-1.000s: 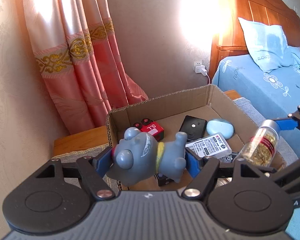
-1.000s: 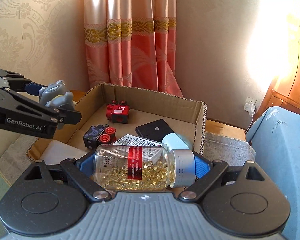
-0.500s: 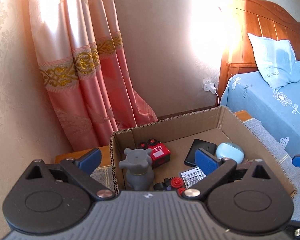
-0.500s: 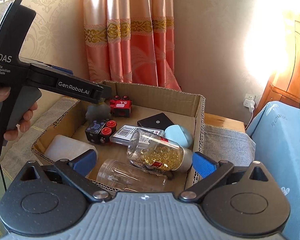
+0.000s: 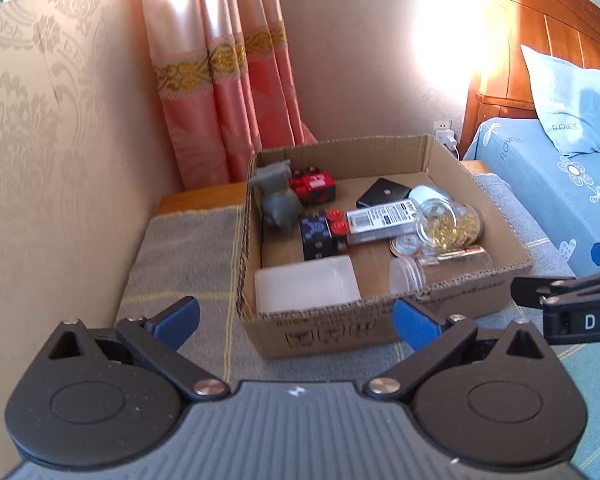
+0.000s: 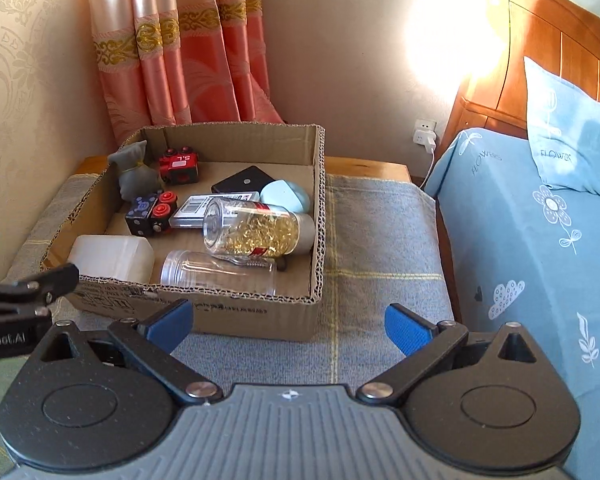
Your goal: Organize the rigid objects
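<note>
- Our left tongs (image 5: pixel 296 322) and right tongs (image 6: pixel 288 326) both hang wide open, holding nothing — just short of the cardboard box (image 6: pixel 260 316).
- Box sits on the bench (image 6: pixel 380 240); inside, the grey toy (image 5: pixel 278 204) stands in its far-left corner, the capsule jar (image 6: pixel 256 230) lies along its right wall.

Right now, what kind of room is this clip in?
Most likely a home bedroom. A bed with a blue floral sheet, a pillow and a wooden headboard fills the right side, and pink curtains hang behind the cardboard box of sorted objects.
</note>
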